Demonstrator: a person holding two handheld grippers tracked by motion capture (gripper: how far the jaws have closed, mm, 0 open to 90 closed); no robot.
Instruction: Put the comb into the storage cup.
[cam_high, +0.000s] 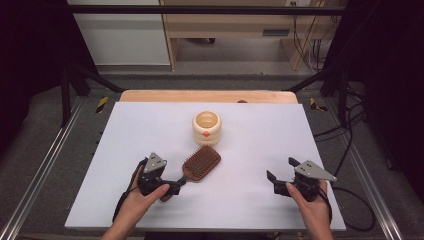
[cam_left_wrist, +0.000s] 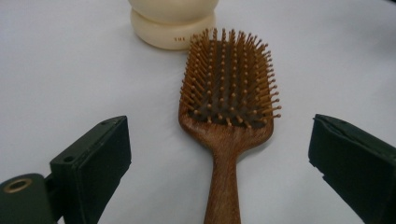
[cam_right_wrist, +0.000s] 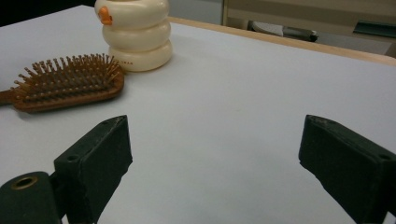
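Note:
A brown wooden hairbrush lies bristles up near the middle of the white table, its handle pointing toward the person's left hand. My left gripper is open, its jaws standing wide on either side of the handle without touching it. A cream ringed pot with an orange knob stands just beyond the brush head. At the front right, my right gripper is open over bare table with nothing between its jaws; the hairbrush and pot lie off to its left.
A wooden strip runs along the table's far edge. Metal rails flank the table, and cables trail on the floor at the right. Wooden furniture stands behind.

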